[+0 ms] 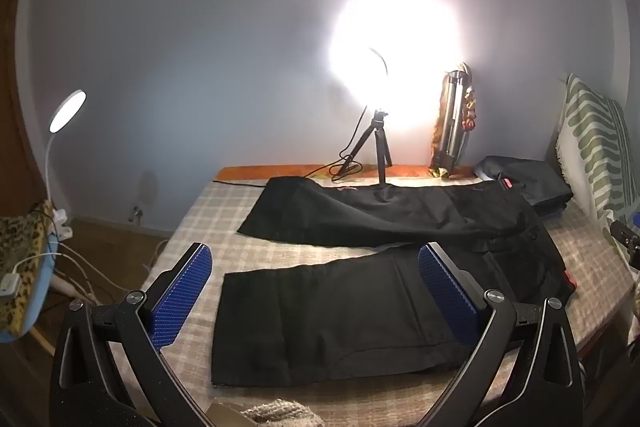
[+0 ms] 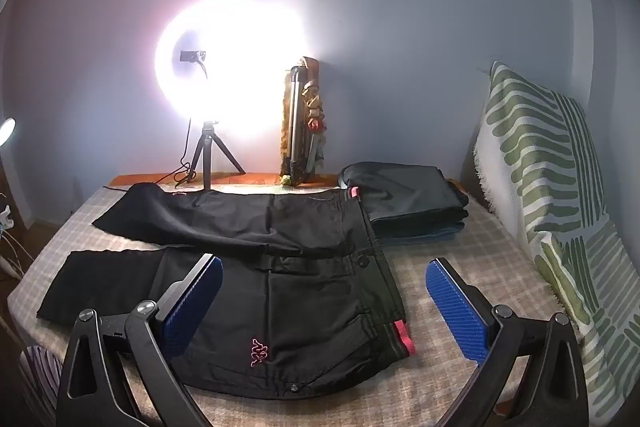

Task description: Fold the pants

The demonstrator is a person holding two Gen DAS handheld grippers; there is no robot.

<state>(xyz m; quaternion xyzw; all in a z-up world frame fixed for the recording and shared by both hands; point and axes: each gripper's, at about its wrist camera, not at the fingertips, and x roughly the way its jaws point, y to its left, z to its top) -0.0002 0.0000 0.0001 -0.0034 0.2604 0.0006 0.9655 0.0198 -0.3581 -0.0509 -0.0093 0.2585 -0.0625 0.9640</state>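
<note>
Black pants [image 1: 352,307] lie spread flat on a checked bed cover [image 1: 208,219], legs apart and pointing left, waistband at the right. In the right wrist view the pants [image 2: 280,307] show a pink logo and a red tab at the waistband [image 2: 384,279]. My left gripper [image 1: 316,291] hovers wide open above the near leg, nothing between its blue pads. My right gripper [image 2: 324,303] stands wide open over the waistband end, its blue pads touching nothing.
A bright ring light on a small tripod [image 1: 380,147] stands at the bed's far edge, with a folded tripod [image 2: 300,123] against the wall. Folded dark clothes [image 2: 408,199] lie at the back right beside a green-striped cushion [image 2: 552,195]. A desk lamp [image 1: 68,111] and cables sit left.
</note>
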